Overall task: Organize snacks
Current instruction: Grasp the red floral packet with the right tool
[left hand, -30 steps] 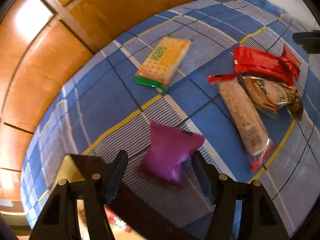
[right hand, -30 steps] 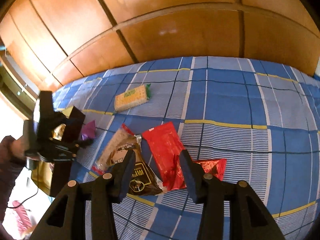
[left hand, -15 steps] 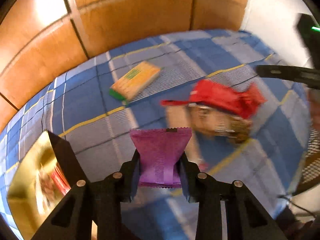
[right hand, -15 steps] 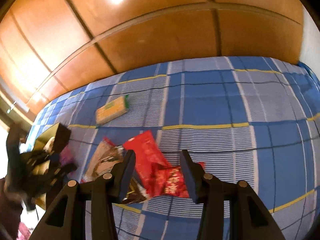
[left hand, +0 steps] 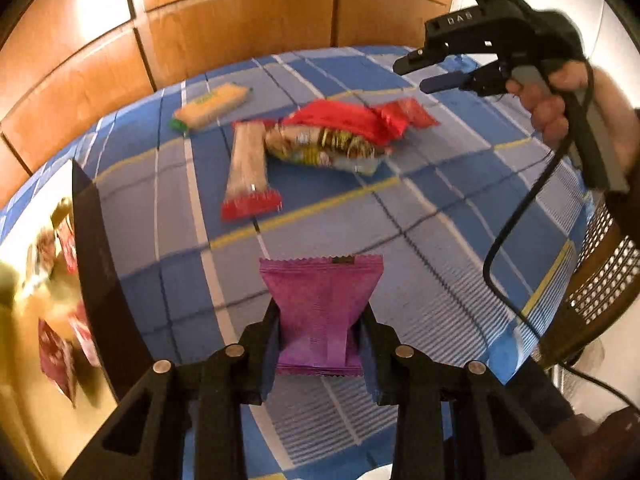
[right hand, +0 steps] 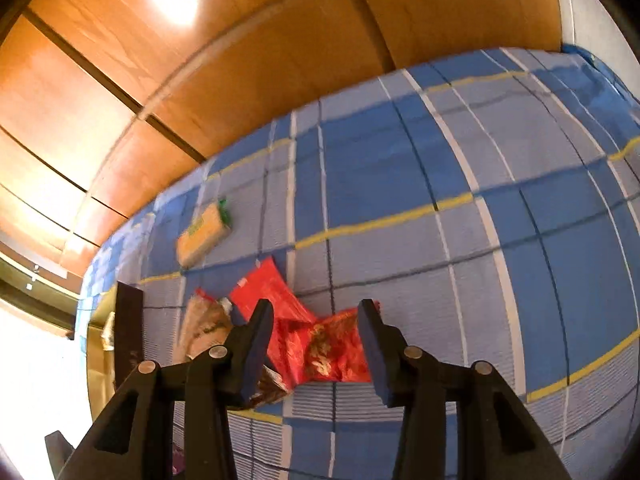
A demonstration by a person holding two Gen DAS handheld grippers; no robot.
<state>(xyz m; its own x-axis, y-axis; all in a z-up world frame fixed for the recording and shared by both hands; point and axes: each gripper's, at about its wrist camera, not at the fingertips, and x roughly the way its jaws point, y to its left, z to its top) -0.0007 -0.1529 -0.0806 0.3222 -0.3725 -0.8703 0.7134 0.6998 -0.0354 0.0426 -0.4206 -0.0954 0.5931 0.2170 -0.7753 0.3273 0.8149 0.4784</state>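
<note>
Because the purple snack packet (left hand: 322, 312) is pinched at its lower half between the jaws of the left gripper (left hand: 320, 332), it is carried upright above the blue checked cloth (left hand: 432, 216), its crimped top edge pointing away from the camera. The packet is lifted clear of the cloth, which suggests it is being taken to the open gold-lined box (left hand: 32, 280) just to the left, where other wrapped snacks are already gathered. The box's dark wall (left hand: 100, 264) stands between the packet and that interior.

The right gripper (right hand: 316, 336) is held with its jaws parted on nothing, hovering over the small red packet (right hand: 332, 348); it appears to be lined up for the next pick. Close beside that packet, a larger red packet (right hand: 266, 290), a brown cookie pack (left hand: 320, 144) and a long cereal bar (left hand: 248, 168) are piled together. A cracker pack (left hand: 212, 106) lies apart, nearer the wooden panelling (left hand: 240, 20).
</note>
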